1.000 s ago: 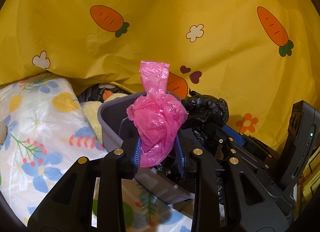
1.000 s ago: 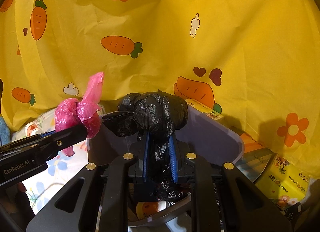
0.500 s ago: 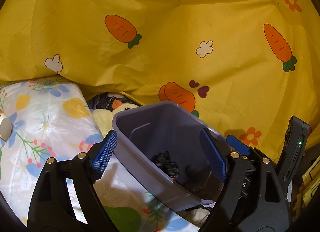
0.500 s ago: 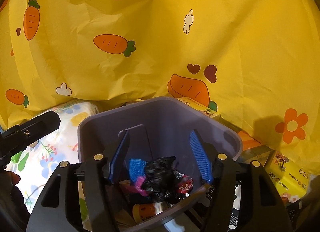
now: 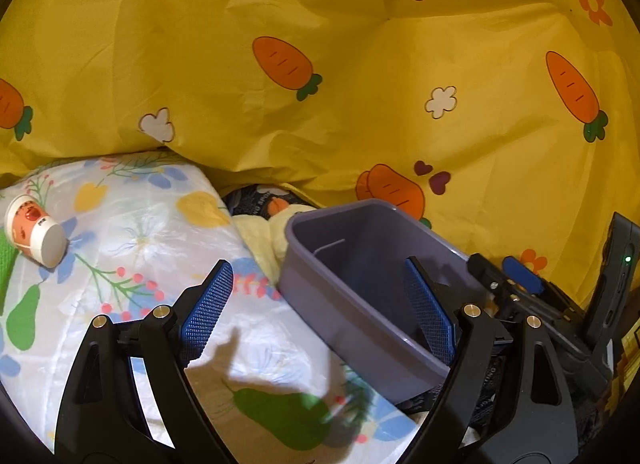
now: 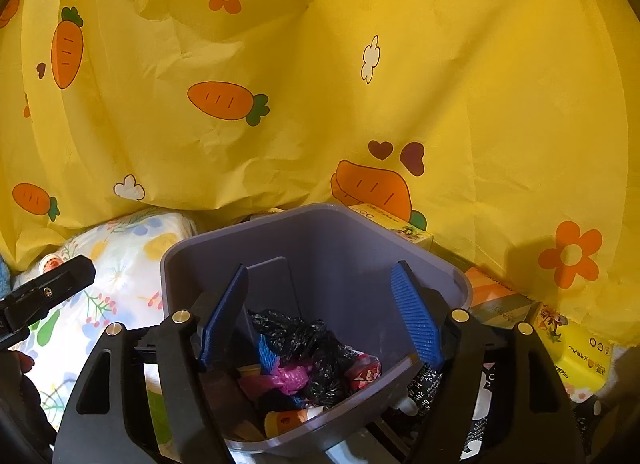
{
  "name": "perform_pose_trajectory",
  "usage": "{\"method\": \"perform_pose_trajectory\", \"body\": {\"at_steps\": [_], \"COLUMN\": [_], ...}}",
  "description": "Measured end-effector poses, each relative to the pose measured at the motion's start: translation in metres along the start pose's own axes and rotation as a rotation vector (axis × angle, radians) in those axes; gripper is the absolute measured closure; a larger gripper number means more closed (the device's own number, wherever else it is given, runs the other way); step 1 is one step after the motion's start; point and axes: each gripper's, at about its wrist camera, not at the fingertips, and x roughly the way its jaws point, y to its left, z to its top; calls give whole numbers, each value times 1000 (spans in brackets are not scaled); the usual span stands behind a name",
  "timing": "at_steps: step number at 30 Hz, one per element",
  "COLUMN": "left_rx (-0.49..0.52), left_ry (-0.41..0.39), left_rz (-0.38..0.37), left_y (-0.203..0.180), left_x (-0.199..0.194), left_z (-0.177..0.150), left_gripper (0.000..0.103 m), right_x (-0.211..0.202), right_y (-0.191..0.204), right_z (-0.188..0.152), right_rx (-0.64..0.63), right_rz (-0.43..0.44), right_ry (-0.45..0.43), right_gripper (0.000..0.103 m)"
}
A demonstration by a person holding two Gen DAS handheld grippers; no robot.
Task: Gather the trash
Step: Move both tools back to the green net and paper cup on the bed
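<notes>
trash [image 6: 304,352] lies in the bin [image 6: 320,224]; both hand-held grippers [image 6: 320,316] [image 5: 320,304] just released, empty.

Warm, fairly bright indoor light falls from above and behind, tinting both fisheye views yellow. A sharp gripper shadow [image 5: 256,368] crosses the floral sheet [image 5: 132,232]. Corners darken to black and straight edges bow. Focus is crisp, without motion blur or glare.
</notes>
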Motion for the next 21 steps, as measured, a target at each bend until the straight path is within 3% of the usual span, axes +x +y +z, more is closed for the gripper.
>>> {"method": "perform_pose_trajectory", "body": {"at_steps": [6,10,15,21], "left_rx": [-20,-46,-134,-245], "left_ry": [-11,-14,-30,-68], "left_rz": [195,349,499,639], "left_y": [56,110,180,245], "left_x": [-26,-49,-87,-137], "left_z": [-11,-17,-23,-27], "left_gripper": [16,16,16,16], "right_x": [-18,-23,-14,13], "right_y": [20,55,132,241], "right_z": [3,5,1,-9], "right_rx": [-10,-53,-182,-364], "right_rz": [35,113,267,466], "right_ry": [-52,-63,-20,90], "right_gripper": [22,22,21,16]}}
